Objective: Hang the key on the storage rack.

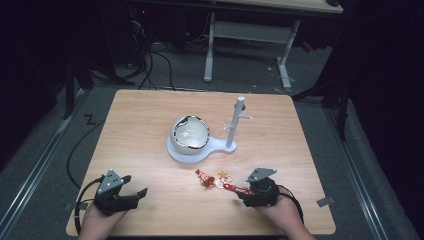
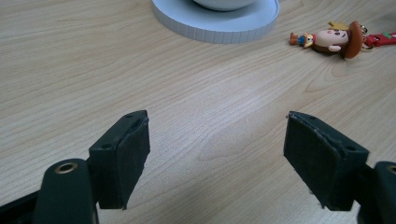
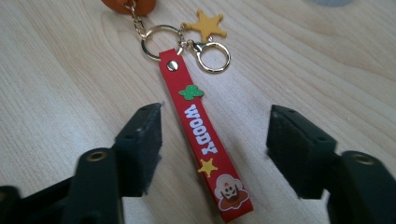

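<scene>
The red rubber strap with "WODDY" in white letters lies flat on the wooden table near its front edge. It is joined by gold rings to a small cowboy doll charm and a yellow star.

The right gripper has its jaws wide, one on each side of the strap, not touching it. The left gripper waits wide and empty near the front left corner.

The white stand with a peg pole and a white bowl sits mid-table. Nothing hangs on it, so I think the work has barely begun.
</scene>
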